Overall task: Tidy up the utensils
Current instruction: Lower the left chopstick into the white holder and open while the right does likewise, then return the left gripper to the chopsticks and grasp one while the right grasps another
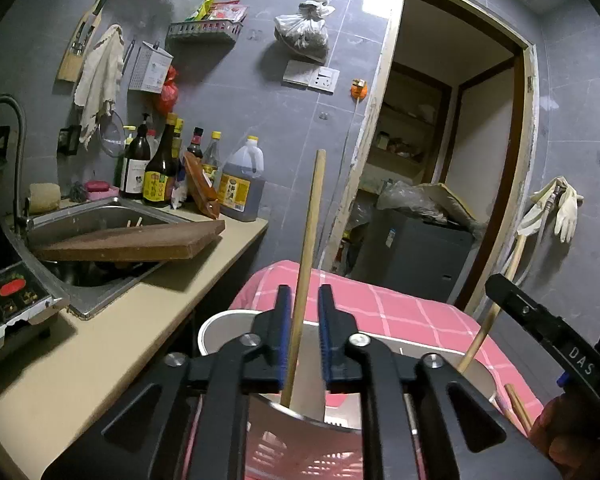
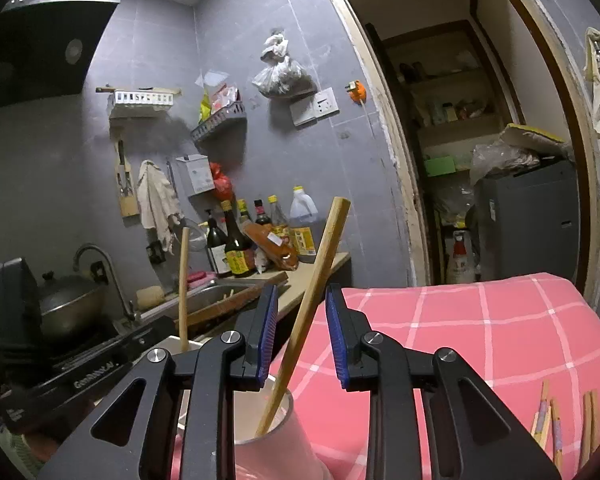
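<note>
Grey wall tiles and a pink checked cloth (image 2: pixel 500 320) frame the work, with a white holder (image 1: pixel 216 326) standing on the cloth as the landmark for everything else.

Directly over the holder, the left gripper (image 1: pixel 304 332) has its blue pads parted a little around an upright wooden chopstick (image 1: pixel 310 248). A gap shows on both sides, so nothing is gripped; the stick's lower end already sits inside the holder, which is probably why it can stand unaided.

On the holder's right side, the right gripper (image 2: pixel 302 332) is likewise slightly parted, somewhat wider. A second chopstick (image 2: pixel 312 308) leans between its pads without touching either, its foot down in a white cup-like compartment (image 2: pixel 284 432). Both tools seem to be letting go after dropping their sticks in, tips down and handles up, so they can be pulled out easily later.

Further right of the holder, several more chopsticks (image 2: pixel 560 420) lie loose on the cloth, apparently waiting their turn.

Left of the holder and well apart runs the counter (image 1: pixel 112 320), with a sink (image 1: pixel 92 220) partly covered by a cutting board (image 1: pixel 140 240), and sauce bottles (image 1: pixel 160 172) against the wall behind.
</note>
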### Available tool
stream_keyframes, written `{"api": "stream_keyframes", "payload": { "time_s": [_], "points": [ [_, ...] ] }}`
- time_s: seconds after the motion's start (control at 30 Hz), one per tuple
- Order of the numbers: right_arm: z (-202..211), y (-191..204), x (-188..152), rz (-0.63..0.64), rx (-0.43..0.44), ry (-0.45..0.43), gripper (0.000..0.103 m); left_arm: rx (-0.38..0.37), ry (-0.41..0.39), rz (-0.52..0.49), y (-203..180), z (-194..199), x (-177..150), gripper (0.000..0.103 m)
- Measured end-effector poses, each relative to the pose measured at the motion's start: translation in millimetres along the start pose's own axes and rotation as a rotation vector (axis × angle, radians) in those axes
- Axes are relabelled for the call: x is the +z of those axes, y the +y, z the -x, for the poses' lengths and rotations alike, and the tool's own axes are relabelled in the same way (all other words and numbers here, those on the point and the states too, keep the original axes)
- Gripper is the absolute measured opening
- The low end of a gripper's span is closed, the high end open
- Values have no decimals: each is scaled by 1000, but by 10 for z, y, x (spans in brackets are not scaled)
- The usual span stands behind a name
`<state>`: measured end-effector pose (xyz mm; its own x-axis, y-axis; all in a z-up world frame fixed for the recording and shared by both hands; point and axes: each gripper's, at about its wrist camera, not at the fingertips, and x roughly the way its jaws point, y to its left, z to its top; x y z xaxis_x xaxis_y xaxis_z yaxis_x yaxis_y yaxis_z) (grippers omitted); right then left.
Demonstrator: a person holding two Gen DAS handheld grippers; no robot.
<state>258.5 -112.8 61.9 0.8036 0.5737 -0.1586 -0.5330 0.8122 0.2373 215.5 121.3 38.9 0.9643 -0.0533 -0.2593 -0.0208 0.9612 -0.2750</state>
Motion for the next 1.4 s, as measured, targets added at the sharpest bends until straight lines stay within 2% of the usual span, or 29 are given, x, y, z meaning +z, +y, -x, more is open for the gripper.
{"api": "stream_keyframes", "payload": {
  "time_s": [0.03,0.07,0.1,0.2,0.27,0.4,0.47,0.6,0.67,0.87,1.07,1.4],
  "points": [
    [14,-1,-3,2,-7,-1,26,-3,-1,4,-2,17,1,23],
    [34,-1,-3,4,-16,-3,32,-3,-4,7,-1,35,14,30],
    [57,-5,-2,4,-22,-7,41,-2,-8,10,-7,55,21,32],
    [173,-1,24,17,-61,-40,58,-4,-21,10,-54,128,47,37],
    [255,-6,51,27,-88,-59,65,9,-30,7,-103,176,70,52],
    [495,-27,124,40,-139,-114,80,25,-73,-11,-244,310,98,63],
    [618,-53,163,44,-163,-130,85,34,-91,-31,-334,373,104,74],
    [913,-164,224,27,-204,-140,102,11,-123,-60,-509,508,101,83],
    [1067,-238,247,16,-218,-140,103,-7,-130,-69,-595,553,104,91],
    [1484,-434,298,45,-301,-121,103,-92,-107,-93,-912,637,31,99],
    [1754,-646,225,75,-394,-97,103,-179,-7,-122,-1273,558,-168,99],
    [1726,-998,-80,95,-513,32,103,-199,170,-168,-1718,205,-626,99]
  ]
}}
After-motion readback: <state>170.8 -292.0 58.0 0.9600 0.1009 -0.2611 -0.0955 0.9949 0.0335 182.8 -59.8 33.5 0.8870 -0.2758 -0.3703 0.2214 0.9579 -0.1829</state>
